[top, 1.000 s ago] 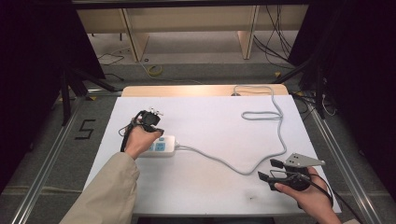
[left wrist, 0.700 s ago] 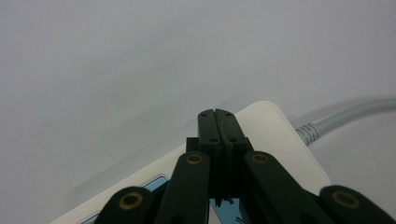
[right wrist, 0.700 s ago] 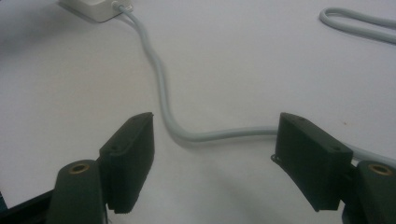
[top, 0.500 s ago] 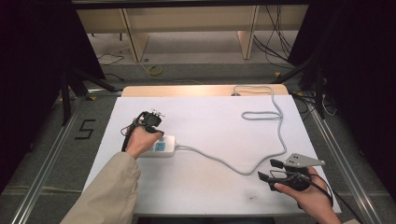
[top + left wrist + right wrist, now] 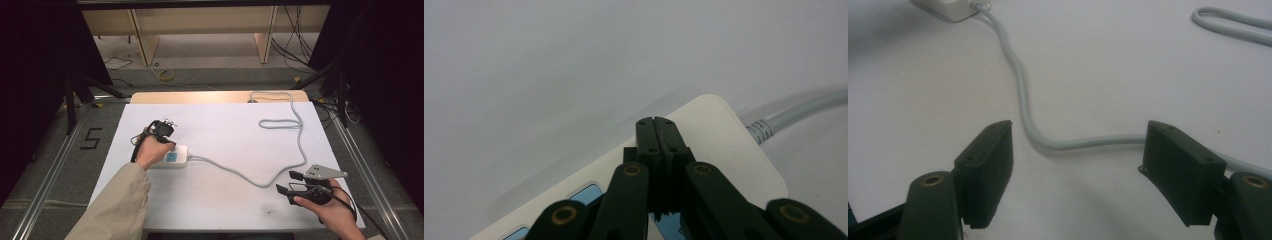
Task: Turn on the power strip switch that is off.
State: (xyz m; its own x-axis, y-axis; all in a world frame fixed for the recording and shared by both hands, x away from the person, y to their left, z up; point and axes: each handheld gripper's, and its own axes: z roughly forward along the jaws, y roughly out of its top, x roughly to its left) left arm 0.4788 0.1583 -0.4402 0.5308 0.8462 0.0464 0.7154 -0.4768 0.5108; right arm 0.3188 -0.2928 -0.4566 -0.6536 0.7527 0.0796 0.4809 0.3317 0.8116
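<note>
- Left claw (image 5: 658,131), jaws pressed together and empty, is rested on the white power strip (image 5: 175,157) at the surface's (image 5: 225,125) left; pressing seems under way
- Right claw (image 5: 290,183) is held wide open, empty, near the grey cord (image 5: 1020,85); plugging seems left

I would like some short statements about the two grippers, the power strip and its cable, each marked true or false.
1. The left gripper has its jaws closed together over the white power strip. True.
2. The right gripper is shut. False: its jaws stand wide apart.
3. The grey cable runs from the power strip across the white table. True.
4. The right gripper grips the cable. False: the cable lies on the table beyond its jaws.
</note>
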